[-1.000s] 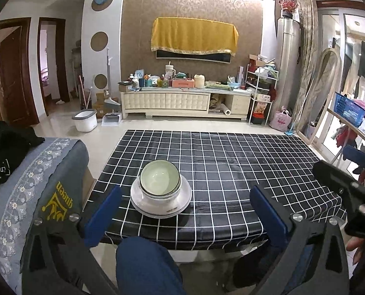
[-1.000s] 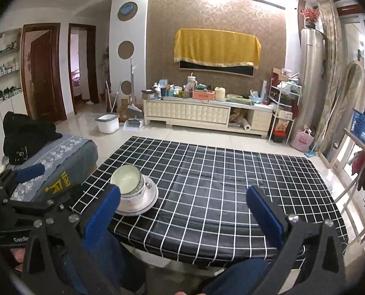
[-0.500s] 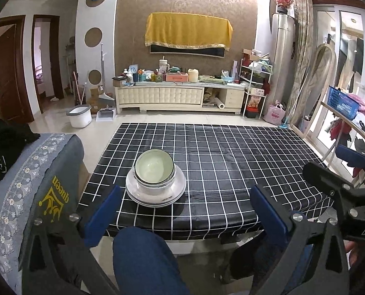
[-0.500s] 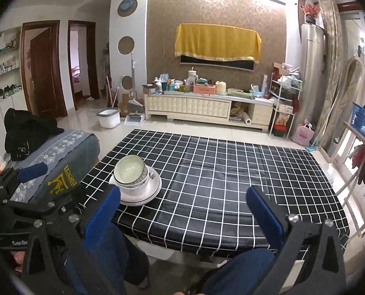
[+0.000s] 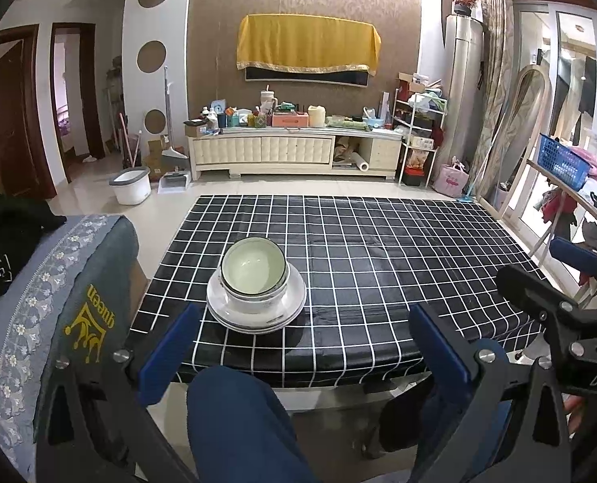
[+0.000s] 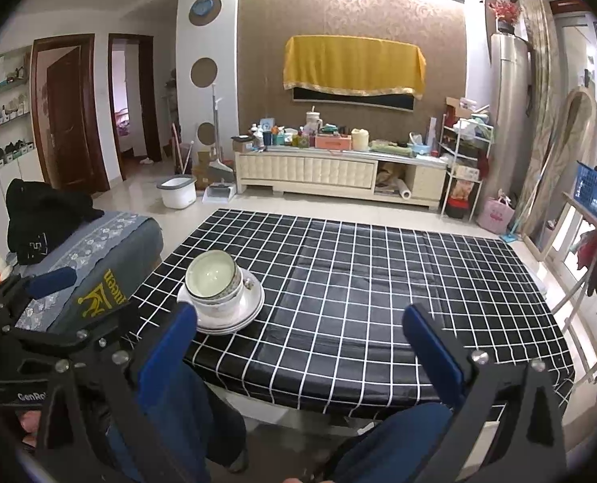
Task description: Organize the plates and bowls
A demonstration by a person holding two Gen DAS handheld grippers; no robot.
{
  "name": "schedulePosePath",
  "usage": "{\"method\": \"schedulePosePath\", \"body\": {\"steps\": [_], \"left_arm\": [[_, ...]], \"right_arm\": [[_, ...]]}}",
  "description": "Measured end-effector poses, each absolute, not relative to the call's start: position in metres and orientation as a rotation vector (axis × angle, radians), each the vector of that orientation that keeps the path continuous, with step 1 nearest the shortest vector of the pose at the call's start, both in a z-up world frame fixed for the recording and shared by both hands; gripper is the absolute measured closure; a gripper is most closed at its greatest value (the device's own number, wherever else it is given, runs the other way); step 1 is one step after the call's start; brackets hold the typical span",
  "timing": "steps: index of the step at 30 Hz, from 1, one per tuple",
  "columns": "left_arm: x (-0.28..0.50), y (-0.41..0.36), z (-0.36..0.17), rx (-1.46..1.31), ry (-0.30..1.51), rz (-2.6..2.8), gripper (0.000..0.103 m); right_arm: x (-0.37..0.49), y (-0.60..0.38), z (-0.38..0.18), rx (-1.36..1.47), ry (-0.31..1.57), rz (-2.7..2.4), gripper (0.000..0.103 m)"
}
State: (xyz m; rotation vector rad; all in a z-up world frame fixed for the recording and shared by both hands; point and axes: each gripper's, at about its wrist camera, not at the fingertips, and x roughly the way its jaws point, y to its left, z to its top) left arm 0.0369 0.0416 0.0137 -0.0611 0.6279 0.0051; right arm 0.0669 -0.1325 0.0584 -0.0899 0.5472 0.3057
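Sitting left of centre on the glossy black grid-checked tablecloth [image 5: 379, 265], round glazed bowls [image 5: 255, 271] nest on stacked white plates [image 5: 294, 302]. The left gripper [image 5: 304, 346] and right gripper [image 6: 298, 342], blue-padded, are both spread wide, empty, short of the table.

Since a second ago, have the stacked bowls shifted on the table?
No. The bowls sit on the same squares of the checked tablecloth, near its front edge.

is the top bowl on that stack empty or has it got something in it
Empty. The top bowl sits upright in the stack on the plates, and both views show only its bare pale inside.
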Motion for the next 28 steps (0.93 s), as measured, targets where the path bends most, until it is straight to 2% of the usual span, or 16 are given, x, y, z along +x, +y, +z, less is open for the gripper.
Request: {"method": "schedulePosePath", "body": {"steps": [28], "left_arm": [[0.0294, 0.0413, 0.0117, -0.062, 0.613, 0.016, 0.0]], "right_arm": [[0.062, -0.1314, 0.061, -0.101, 0.554, 0.286, 0.0]]}}
